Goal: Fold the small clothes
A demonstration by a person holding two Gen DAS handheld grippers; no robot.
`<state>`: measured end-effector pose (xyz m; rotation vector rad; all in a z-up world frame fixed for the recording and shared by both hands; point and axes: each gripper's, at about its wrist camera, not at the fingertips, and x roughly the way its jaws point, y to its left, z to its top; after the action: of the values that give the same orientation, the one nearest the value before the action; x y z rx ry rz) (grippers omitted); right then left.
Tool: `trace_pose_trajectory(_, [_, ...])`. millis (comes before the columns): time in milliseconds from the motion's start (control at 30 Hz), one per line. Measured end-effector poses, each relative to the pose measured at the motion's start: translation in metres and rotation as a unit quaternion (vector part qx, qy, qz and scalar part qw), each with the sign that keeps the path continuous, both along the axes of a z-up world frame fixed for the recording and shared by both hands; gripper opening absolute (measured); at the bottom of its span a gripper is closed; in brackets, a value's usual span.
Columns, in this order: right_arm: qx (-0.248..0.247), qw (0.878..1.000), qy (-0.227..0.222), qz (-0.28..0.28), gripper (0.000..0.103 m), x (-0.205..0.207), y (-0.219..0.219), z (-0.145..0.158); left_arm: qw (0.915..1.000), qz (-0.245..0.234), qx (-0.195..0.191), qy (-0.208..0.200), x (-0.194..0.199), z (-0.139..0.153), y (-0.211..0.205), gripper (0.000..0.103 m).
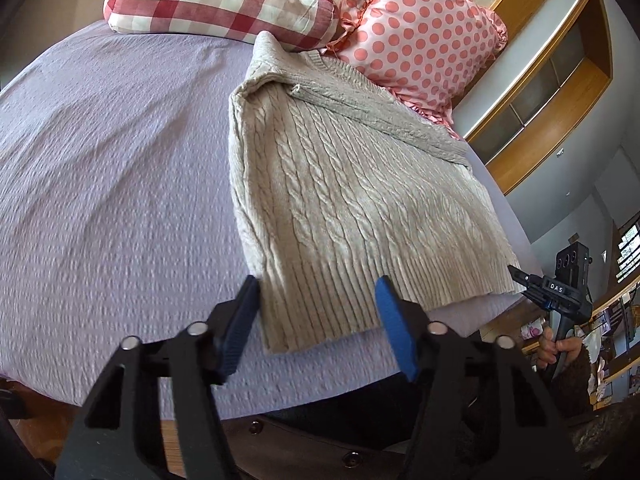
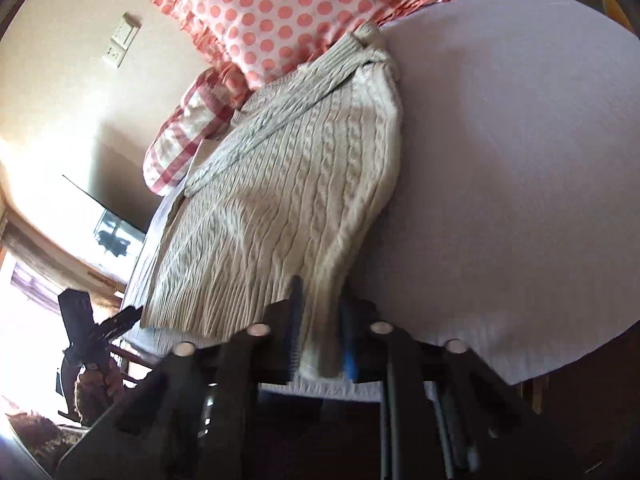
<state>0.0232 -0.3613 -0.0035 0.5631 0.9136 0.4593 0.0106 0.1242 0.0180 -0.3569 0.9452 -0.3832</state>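
Note:
A beige cable-knit sweater (image 1: pixel 340 192) lies on the lilac bed sheet (image 1: pixel 100 180), sleeves folded in across the body, ribbed hem nearest me. My left gripper (image 1: pixel 316 320) is open, its blue pads either side of the hem's left corner, empty. My right gripper (image 2: pixel 320 332) has its jaws around the other hem corner of the sweater (image 2: pixel 280 200), with knit between the pads; it is narrowly parted. In the left wrist view the right gripper (image 1: pixel 520 276) shows at the hem's right corner.
A red checked pillow (image 1: pixel 216 0) and a pink polka-dot pillow (image 1: pixel 420 32) lie at the head of the bed. A wooden shelf unit (image 1: pixel 560 80) stands to the right. The bed edge (image 1: pixel 320 392) is just below the hem.

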Motion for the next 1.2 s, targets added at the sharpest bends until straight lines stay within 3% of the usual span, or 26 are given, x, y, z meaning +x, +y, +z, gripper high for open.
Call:
trace_pose_trajectory(67, [0.02,1.0,-0.017,-0.006,0.008,0.0,-0.003,0.006,0.9987,-0.008,-0.039,0.032,0.009,-0.01,0.0,0.011])
trace_pose_trajectory(167, [0.059,0.996,-0.066,-0.026,0.008,0.005,-0.016,0.03,0.9965,-0.01,-0.076,0.035,0.02,-0.009,0.004,0.01])
trace_pose_trajectory(300, [0.102,0.984,-0.139,-0.053,0.008,0.027,-0.035,0.073,0.9935,-0.002,-0.113,-0.014,0.048,0.028,0.02,0.009])
trace_pose_trajectory(467, [0.129,0.974,-0.164,-0.086,0.008,0.109,-0.042,0.096,0.9937,0.029,-0.087,-0.063,0.141,0.077,0.031,0.009])
trace_pose_trajectory(600, [0.115,0.975,-0.136,-0.13,0.008,0.202,-0.043,0.088,0.9942,0.069,-0.029,-0.078,0.243,0.093,0.021,0.008])
trace_pose_trajectory(733, [0.057,0.978,-0.079,-0.182,0.008,0.285,-0.039,0.056,0.9929,0.105,0.02,-0.053,0.332,0.074,0.011,0.008])
trace_pose_trajectory(900, [0.001,0.979,-0.007,-0.206,0.008,0.339,-0.027,0.015,0.9892,0.114,0.09,-0.014,0.388,0.03,-0.006,0.009])
trace_pose_trajectory(967, [0.003,0.981,0.016,-0.194,0.01,0.344,-0.026,0.014,0.9896,0.111,0.091,-0.008,0.392,0.026,-0.008,0.01])
trace_pose_trajectory(1067, [0.04,0.983,0.041,-0.173,0.027,0.337,-0.038,0.023,0.9934,0.098,0.053,-0.029,0.376,0.038,0.0,0.023])
trace_pose_trajectory(1100, [0.053,0.983,0.038,-0.172,0.045,0.329,-0.043,0.029,0.9934,0.098,0.046,-0.038,0.367,0.044,0.007,0.039])
trace_pose_trajectory(1133, [0.052,0.981,0.02,-0.184,0.061,0.317,-0.048,0.037,0.9934,0.098,0.036,-0.047,0.356,0.05,0.014,0.047])
trace_pose_trajectory(1167, [0.038,0.979,-0.007,-0.2,0.085,0.302,-0.051,0.047,0.9934,0.098,0.025,-0.054,0.342,0.054,0.022,0.055])
trace_pose_trajectory(1200, [0.025,0.977,-0.037,-0.208,0.088,0.287,-0.054,0.056,0.9937,0.096,0.012,-0.057,0.33,0.056,0.029,0.059])
